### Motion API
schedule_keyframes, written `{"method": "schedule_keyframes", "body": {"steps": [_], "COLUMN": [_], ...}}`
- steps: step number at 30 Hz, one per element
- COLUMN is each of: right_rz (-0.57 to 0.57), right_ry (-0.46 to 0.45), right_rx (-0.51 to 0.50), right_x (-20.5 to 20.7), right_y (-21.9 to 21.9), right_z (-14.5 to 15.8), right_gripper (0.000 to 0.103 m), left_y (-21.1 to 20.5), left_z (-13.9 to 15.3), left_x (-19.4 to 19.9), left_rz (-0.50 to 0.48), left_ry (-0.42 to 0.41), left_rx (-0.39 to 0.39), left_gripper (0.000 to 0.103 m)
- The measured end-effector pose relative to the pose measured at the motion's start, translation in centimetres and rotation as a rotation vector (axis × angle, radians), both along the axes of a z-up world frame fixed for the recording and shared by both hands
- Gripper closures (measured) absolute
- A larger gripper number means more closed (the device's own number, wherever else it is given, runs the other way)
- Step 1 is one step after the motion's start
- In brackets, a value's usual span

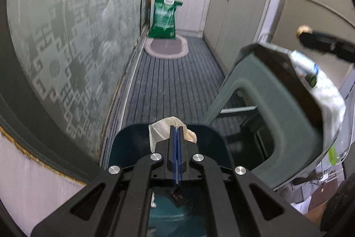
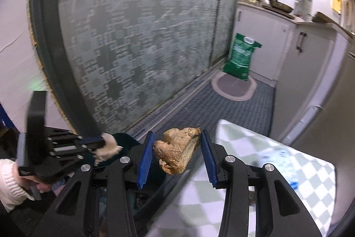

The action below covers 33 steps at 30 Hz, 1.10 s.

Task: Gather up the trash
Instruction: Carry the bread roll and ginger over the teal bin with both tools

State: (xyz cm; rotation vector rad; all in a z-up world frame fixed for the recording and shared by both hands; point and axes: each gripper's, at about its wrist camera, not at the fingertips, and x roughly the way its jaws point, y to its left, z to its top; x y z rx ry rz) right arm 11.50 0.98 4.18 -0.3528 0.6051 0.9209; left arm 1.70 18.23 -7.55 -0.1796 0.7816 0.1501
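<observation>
Ginger (image 2: 177, 149), a knobbly tan piece, is gripped between the blue pads (image 2: 145, 161) of the right gripper (image 2: 177, 152), whose jaws are held partly apart by it; it is seen above the near edge of a checked cloth (image 2: 277, 161) that covers a surface at the lower right. In the same view the left gripper (image 2: 101, 143) is seen at the lower left, carried by a hand (image 2: 42, 187) in a white knitted sleeve (image 2: 10, 183), with a pale scrap pinched at its tip. From the left wrist view, that gripper's jaws are seen fully closed on a crumpled whitish wrapper (image 1: 163, 129), which is held over the open mouth of a dark teal bin (image 1: 133, 143) directly beneath. Just right of the bin, a grey-green plastic stool (image 1: 266, 90) is seen, and the tip of the right gripper is visible above it at the far right, blurred. A patterned frosted glass panel (image 1: 73, 37) fills the left side of both views. A striped grey floor mat (image 1: 173, 81) runs into the distance, where a green bag (image 1: 164, 17) is stood upright on an oval rug (image 1: 166, 48), against white cabinets (image 1: 239, 12). Kitchen items on the far counter are too small to be told apart.
</observation>
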Motion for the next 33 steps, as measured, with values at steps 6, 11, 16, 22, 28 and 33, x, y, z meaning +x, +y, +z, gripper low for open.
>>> {"method": "schedule_keyframes", "body": {"steps": [6, 11, 16, 22, 28, 33], "right_rz": [0.072, 0.111, 0.138, 0.148, 0.153, 0.158], "right_ry": [0.042, 0.080, 0.108, 0.163, 0.211, 0.234], "right_rx": [-0.029, -0.052, -0.075, -0.120, -0.176, -0.216], "right_x": [-1.6, -2.5, -3.2, -3.1, -2.8, -2.9], "right_y": [3.0, 4.8, 6.5, 8.2, 9.5, 10.2], "right_z": [-1.6, -3.0, -4.3, -6.6, -9.5, -11.6], "right_gripper": [0.060, 0.060, 0.060, 0.060, 0.060, 0.060], "left_y": [1.0, 1.3, 1.6, 1.9, 2.5, 3.2], "left_z": [-3.3, -6.0, -7.9, -9.8, -10.8, -9.4], "left_x": [-0.4, -0.8, -0.9, -0.9, -1.0, -1.2], "left_rz": [-0.002, -0.009, -0.020, -0.031, -0.024, 0.000], "left_ry": [0.097, 0.180, 0.239, 0.295, 0.325, 0.273], "left_rx": [-0.024, -0.026, -0.032, -0.059, -0.067, -0.062], "left_gripper": [0.102, 0.102, 0.102, 0.100, 0.093, 0.093]}}
